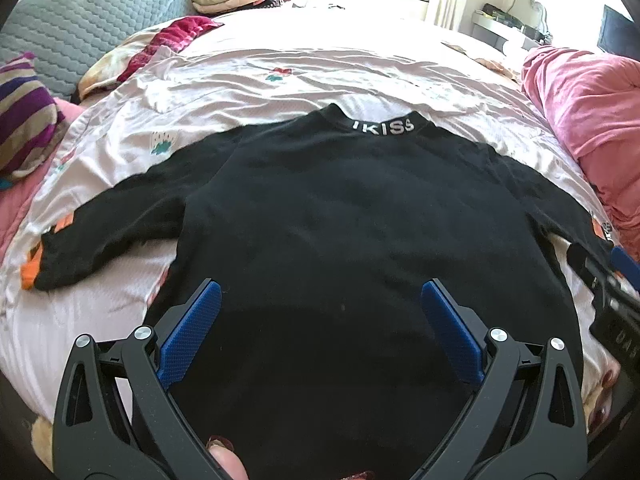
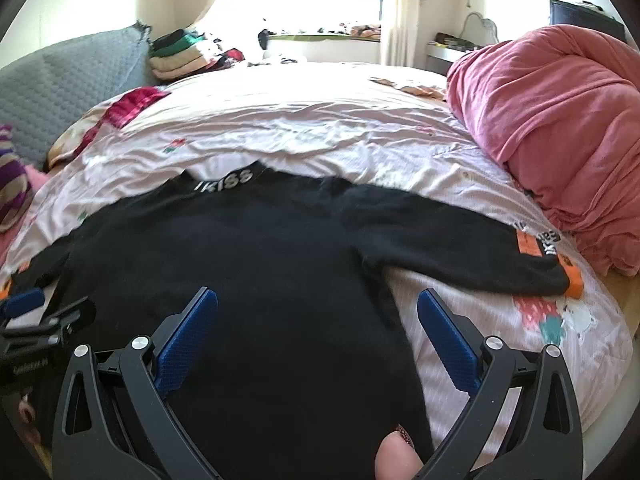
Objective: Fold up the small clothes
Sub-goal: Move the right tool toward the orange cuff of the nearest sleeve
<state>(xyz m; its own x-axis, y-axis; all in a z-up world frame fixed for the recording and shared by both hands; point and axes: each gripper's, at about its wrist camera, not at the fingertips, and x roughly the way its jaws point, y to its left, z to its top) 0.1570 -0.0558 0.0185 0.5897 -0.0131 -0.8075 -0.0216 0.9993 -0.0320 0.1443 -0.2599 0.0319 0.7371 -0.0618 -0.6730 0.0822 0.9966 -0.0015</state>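
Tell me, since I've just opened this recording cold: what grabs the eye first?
A black sweater lies spread flat on the pale pink bedsheet, sleeves out to both sides, white lettering on its collar at the far end. Both tools, left and right, hover open above its near hem. A bulky pink duvet is heaped at the right.

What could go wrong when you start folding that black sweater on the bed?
1. Both sleeves are spread wide on the black sweater; a sleeve could flop out and leave the fold crooked.
2. The pink sheet underneath is wrinkly, so an open gripper might pinch the sheet along with the sweater.
3. The two grippers are close together, so they might bump.
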